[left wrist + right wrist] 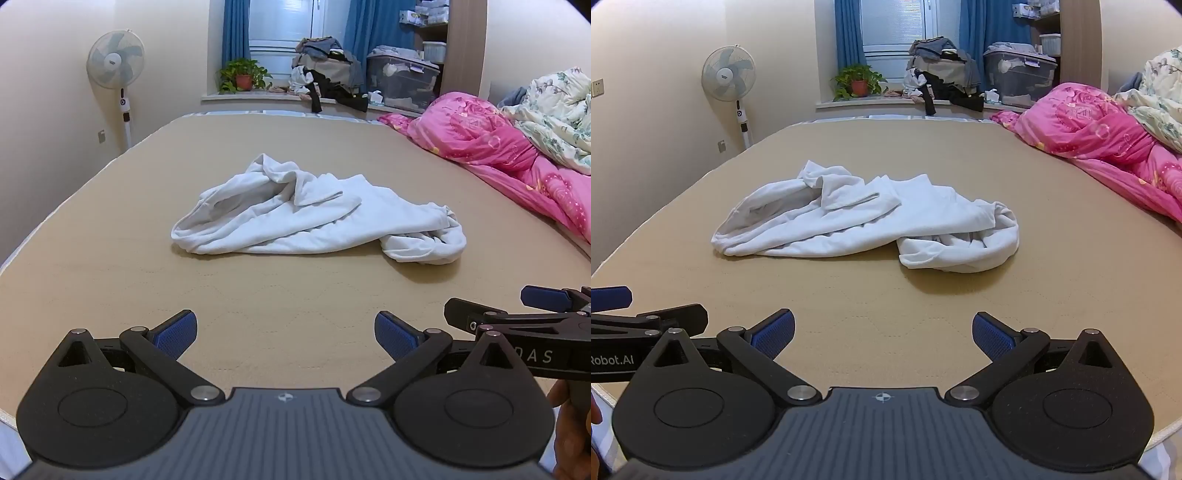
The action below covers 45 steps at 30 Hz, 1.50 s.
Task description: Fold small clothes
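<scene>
Ahead, on the tan quilted bed (pixel 110 258), a crumpled white garment (pixel 314 218) lies near the middle, well apart from both tools. It looks like a small top or pair of leggings, but bunched too much to tell which. One end is rolled into a loose ring at the right; a flat flap sits on top towards the left.

Nearer the bed's edge, the left gripper (pixel 284 336) and right gripper (pixel 882 338) hover side by side, tilted downward. Both sets of jaws are spread wide and hold nothing.

Thin, soft cotton like this should be light and limp, sagging wherever it is lifted. Hemmed edges or corners at the two ends seem the best places to pinch, so it can be spread flat first.

A pink floral duvet (pixel 491 144) is heaped on the right.
</scene>
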Each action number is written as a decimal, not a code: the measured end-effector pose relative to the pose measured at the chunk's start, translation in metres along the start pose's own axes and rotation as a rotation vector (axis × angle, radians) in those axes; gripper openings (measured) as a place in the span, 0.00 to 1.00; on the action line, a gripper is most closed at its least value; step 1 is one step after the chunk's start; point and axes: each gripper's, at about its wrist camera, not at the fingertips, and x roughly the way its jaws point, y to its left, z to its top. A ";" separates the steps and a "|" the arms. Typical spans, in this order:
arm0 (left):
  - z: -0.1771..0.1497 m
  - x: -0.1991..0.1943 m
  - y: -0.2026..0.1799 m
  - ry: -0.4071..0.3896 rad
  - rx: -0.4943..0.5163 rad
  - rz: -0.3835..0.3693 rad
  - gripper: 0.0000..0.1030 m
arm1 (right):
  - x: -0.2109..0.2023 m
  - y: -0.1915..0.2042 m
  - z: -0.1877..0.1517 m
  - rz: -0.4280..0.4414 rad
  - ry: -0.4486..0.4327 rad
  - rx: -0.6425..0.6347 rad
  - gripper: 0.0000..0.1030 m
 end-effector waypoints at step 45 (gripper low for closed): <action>0.081 0.191 0.013 0.178 0.003 0.084 0.18 | 0.059 -0.106 0.080 0.077 -0.078 0.321 0.30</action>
